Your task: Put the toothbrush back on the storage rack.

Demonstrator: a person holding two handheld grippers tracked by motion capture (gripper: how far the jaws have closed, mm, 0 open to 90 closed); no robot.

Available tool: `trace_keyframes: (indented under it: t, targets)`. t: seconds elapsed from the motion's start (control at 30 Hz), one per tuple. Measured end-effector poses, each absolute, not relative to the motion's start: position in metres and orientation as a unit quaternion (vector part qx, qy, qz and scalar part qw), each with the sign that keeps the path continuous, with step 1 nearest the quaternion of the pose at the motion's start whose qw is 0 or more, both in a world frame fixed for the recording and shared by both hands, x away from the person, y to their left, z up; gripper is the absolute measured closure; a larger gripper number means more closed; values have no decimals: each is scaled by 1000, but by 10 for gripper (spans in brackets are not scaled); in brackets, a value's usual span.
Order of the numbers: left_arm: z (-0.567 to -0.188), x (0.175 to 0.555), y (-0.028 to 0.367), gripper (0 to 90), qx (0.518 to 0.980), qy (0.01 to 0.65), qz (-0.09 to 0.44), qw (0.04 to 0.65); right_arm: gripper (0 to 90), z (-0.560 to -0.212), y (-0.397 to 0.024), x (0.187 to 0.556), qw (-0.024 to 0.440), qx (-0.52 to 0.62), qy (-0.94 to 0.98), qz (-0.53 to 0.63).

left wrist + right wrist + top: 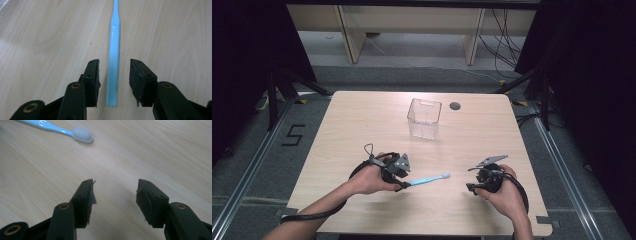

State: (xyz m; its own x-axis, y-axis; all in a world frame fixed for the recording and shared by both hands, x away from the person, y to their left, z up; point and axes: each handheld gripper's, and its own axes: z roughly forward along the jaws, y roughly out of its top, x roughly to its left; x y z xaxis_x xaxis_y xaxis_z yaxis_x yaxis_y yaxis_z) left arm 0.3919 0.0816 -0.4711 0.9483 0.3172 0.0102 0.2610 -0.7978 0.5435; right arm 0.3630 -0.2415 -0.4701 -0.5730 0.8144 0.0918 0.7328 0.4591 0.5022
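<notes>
A light blue toothbrush lies flat on the wooden table, its white bristle head toward the right. My left gripper is at the handle end. In the left gripper view the handle runs between the jaws of the left gripper, with a gap to each pad, so nothing grips it. My right gripper rests on the table to the right of the brush, jaws apart and empty. In the right gripper view the right gripper points at bare wood, with the brush head at upper left.
A clear plastic container stands upright at the middle of the table, beyond the brush. A round cable hole sits near the far edge. Dark curtains and metal stands flank the table.
</notes>
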Motion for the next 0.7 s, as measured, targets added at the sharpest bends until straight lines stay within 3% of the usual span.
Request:
trace_keyframes:
  t: [0.7]
  targets:
    - [-483, 406, 56, 691, 973, 114, 36, 195, 480, -472, -239, 363, 70, 450, 854, 252]
